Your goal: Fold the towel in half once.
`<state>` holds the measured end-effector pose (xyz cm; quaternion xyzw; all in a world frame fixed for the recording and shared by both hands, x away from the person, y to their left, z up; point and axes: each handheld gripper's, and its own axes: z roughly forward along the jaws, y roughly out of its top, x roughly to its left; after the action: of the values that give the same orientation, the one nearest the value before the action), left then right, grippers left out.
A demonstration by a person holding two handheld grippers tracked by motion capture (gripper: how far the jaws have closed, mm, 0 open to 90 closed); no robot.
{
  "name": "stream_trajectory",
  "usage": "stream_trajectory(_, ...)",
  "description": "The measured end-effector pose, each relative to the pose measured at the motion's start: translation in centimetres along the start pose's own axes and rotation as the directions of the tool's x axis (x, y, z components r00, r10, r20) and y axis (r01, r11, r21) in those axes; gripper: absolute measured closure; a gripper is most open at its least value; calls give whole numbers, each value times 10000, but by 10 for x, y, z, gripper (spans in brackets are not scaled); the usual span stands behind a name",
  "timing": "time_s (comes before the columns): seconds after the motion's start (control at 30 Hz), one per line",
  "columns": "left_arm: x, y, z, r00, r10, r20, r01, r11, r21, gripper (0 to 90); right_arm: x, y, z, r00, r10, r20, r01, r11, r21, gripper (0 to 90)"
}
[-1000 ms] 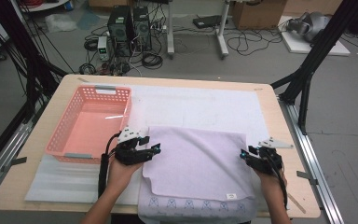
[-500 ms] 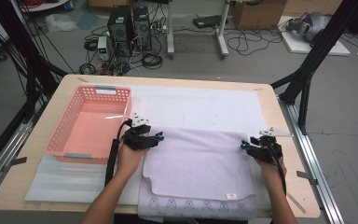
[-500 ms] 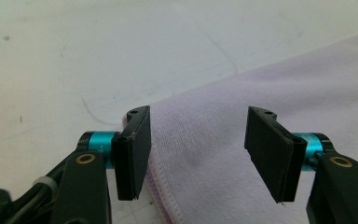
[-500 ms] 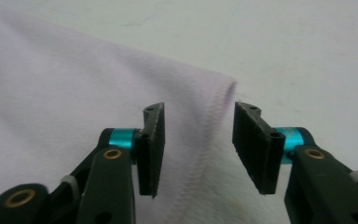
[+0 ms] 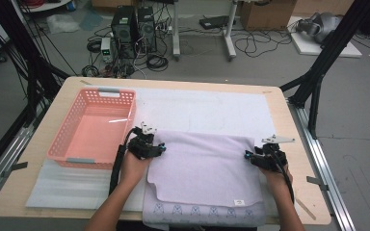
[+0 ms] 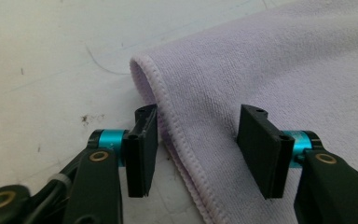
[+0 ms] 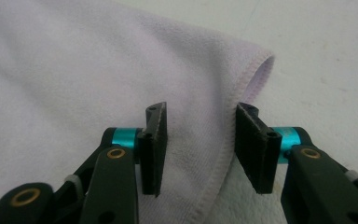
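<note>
Nearest the person, the pale lilac terry towel (image 5: 204, 178) lies folded over on itself at the table's near edge, its lower layer showing a patterned border and a small white label on the upper layer. The left gripper (image 5: 161, 147) sits at the fold's far left corner, and the right gripper (image 5: 246, 155) at the far right corner, each held in a hand that comes in from below.

In the left gripper view, the left gripper (image 6: 196, 149) has its jaws spread wide, with the towel's stitched hem (image 6: 168, 112) running up between them; neither pad is pressing the cloth (the hem lies just beside the left-hand pad). In the right gripper view, the right gripper (image 7: 199, 147) is likewise wide open, straddling the towel's rounded folded corner (image 7: 256, 70), gripping nothing.

Under the towel lies a white foam sheet (image 5: 212, 108) over the light wooden table (image 5: 53, 110). Farther left stands a salmon-pink perforated plastic basket (image 5: 94, 126), just beside the left gripper.
</note>
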<state>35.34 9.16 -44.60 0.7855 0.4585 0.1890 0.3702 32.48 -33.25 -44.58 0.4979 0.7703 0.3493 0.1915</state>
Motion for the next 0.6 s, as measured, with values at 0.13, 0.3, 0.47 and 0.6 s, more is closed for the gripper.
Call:
stream_trajectory(0.13, 2, -7, -1, 9998, -60, 174, 68, 9989, -458, 559, 1, 0, 0, 10000, 94, -15, -94, 9999, 36, 561)
stream_trajectory(0.3, 1, -6, -1, 9975, -391, 590, 420, 9979, -487, 818, 3, 1, 0, 9991, 44, -411, -40, 10000, 82, 770)
stream_trajectory(0.47, 7, -2, 1, 9914, -1135, 646, 1178, 9908, -671, 844, 1, 2, 2, 9973, 283, -676, -285, 9996, -22, 829)
stream_trajectory(0.6, 8, 9, 1, 9889, -1392, 516, 1444, 9826, -1169, 846, -5, 6, 5, 9986, 216, -472, -247, 9976, -646, 834)
